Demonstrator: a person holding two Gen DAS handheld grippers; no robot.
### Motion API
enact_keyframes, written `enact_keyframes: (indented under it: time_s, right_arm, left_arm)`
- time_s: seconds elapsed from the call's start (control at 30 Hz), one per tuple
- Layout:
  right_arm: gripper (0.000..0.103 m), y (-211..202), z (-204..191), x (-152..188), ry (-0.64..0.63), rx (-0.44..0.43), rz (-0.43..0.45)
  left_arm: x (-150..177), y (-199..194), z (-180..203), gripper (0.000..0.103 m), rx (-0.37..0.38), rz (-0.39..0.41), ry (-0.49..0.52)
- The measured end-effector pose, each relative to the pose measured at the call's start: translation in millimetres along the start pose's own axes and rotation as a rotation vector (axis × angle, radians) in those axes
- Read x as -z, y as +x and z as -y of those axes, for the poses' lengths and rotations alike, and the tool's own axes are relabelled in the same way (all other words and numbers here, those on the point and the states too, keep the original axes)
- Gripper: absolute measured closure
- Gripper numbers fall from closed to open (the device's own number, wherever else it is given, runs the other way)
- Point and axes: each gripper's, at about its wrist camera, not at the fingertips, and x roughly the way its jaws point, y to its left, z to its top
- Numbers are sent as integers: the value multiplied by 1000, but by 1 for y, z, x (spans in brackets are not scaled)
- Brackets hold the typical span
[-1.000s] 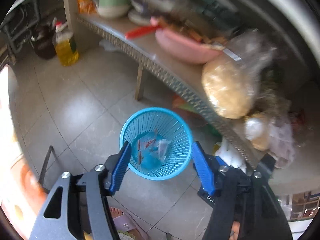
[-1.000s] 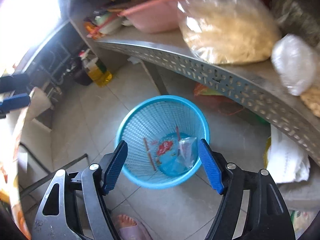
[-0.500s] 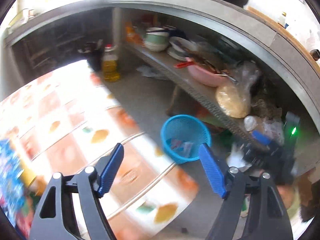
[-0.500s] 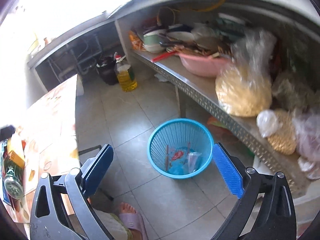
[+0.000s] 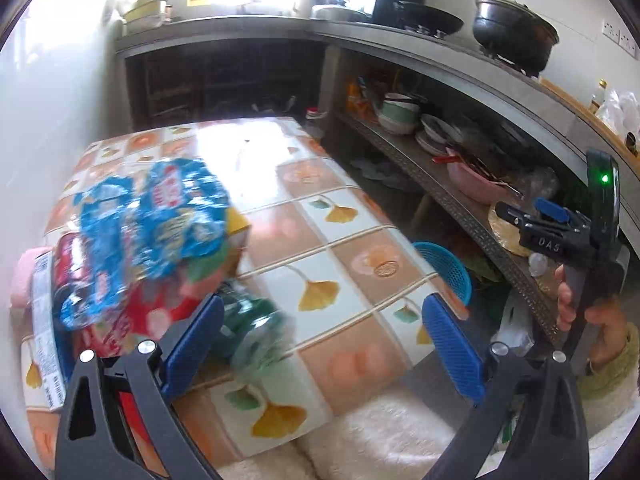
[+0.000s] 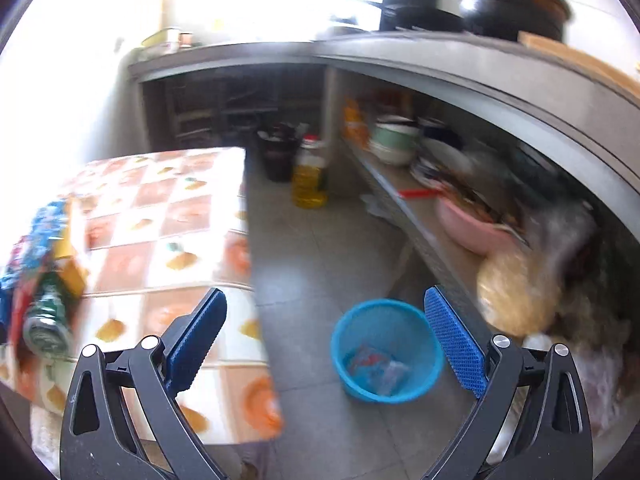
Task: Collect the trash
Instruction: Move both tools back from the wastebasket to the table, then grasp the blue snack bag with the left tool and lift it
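Blue-padded left tongs opening, empty, swung from bin to wrappers at surface left edge; right tongs apart, empty.

Left gripper jaws opening, right gripper spread, empty

left tool off basket, over table | jaws opening, empty
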Motion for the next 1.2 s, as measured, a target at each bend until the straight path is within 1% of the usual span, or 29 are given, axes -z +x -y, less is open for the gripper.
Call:
enact_keyframes:
  time_s: [0.17, 0.3, 0.4, 0.5, 0.53, 0.6, 0.63, 0.73, 0.77, 0.87, 0.93, 0.97, 1.0, 1.07, 1.13, 1.2]
  right_arm:
    - [8, -3, -34, -21, -61, -208, 44]
    - [8, -3, -78, -37, -126, -349, 48]
    - [8, -2, -112, -46, -169, -426, 34]
    - [8, -5, -144, -51, -189, -478, 35]
    - [8, -5, -152, -52, -191, -490, 34]
    - [8, -1, -164, -52, -190, -518, 18]
    - [8, 1, -169, -51, -188, -529, 10]
    - [8, 8, -180, -48, -187, -549, -13]
    - [8, 9, -182, -47, -186, -555, -16]
    - [8, 13, -183, -44, -171, -567, -29]
    - [8, 18, -180, -43, -156, -573, -39]
    - [8, 21, -178, -43, -148, -573, -43]
    - [8, 24, -174, -43, -138, -572, -45]
    - [8, 29, -169, -44, -118, -568, -54]
    - [8, 32, -165, -43, -103, -565, -62]
    - [8, 36, -162, -43, -94, -565, -69]
  left_arm:
    - [19, -21, -32, 6, -53, 84, -28]
    - [30, -29, -54, 6, -28, 125, -79]
    - [35, -35, -73, 6, -5, 169, -127]
    - [32, -42, -96, 6, 21, 216, -187]
    - [27, -42, -103, 6, 21, 223, -199]
    - [13, -42, -118, 6, -18, 217, -233]
    - [4, -39, -127, 6, -21, 211, -244]
    - [-25, -21, -151, 6, 24, 146, -254]
    - [-36, -9, -160, 6, 56, 106, -265]
    - [-62, 32, -180, 6, 113, -27, -285]
    - [-73, 58, -190, 6, 90, -103, -298]
    - [-77, 69, -194, 6, 94, -130, -294]
    - [-79, 80, -197, 6, 99, -157, -288]
    - [-79, 97, -200, 6, 79, -217, -284]
    - [-76, 106, -197, 6, 70, -254, -254]
    - [-73, 109, -194, 6, 65, -267, -235]
